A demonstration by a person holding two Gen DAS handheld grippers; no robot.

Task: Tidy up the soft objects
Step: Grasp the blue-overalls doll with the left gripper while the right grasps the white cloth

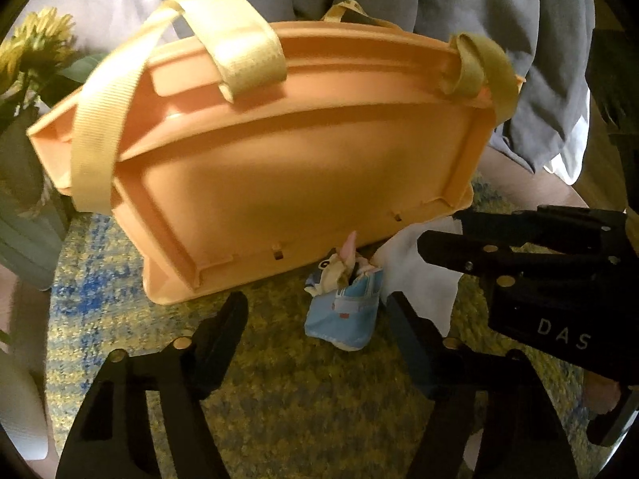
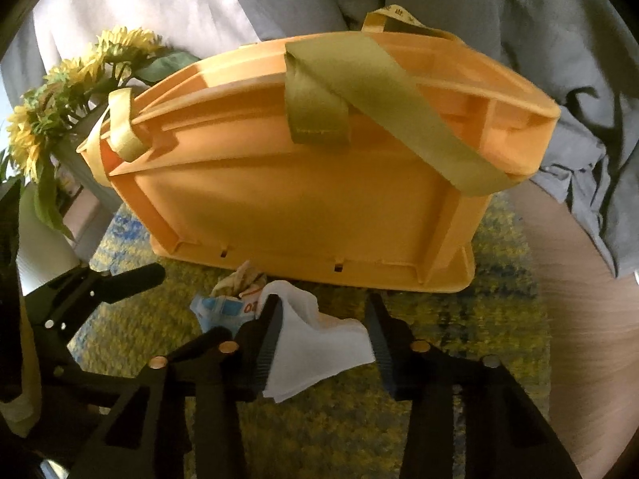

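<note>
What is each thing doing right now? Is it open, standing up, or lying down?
Orange basket: standing upright on the rug, straps draped over its rim.
White cloth: crumpled on the rug between the right gripper's fingers.
Blue pouch: lying on the rug, stuffed.
Left gripper: open, holding nothing.
Right gripper: open around the cloth.
Sunflowers: upright.

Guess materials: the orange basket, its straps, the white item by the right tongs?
Orange basket: looks like rigid moulded plastic with a matte finish; ribs, raised frames and small slots show on its wall.
Straps: woven webbing, probably nylon or polyester; the ribbed weave is visible.
White cloth: thin soft fabric, possibly cotton; it folds and drapes between the open right tongs.
</note>
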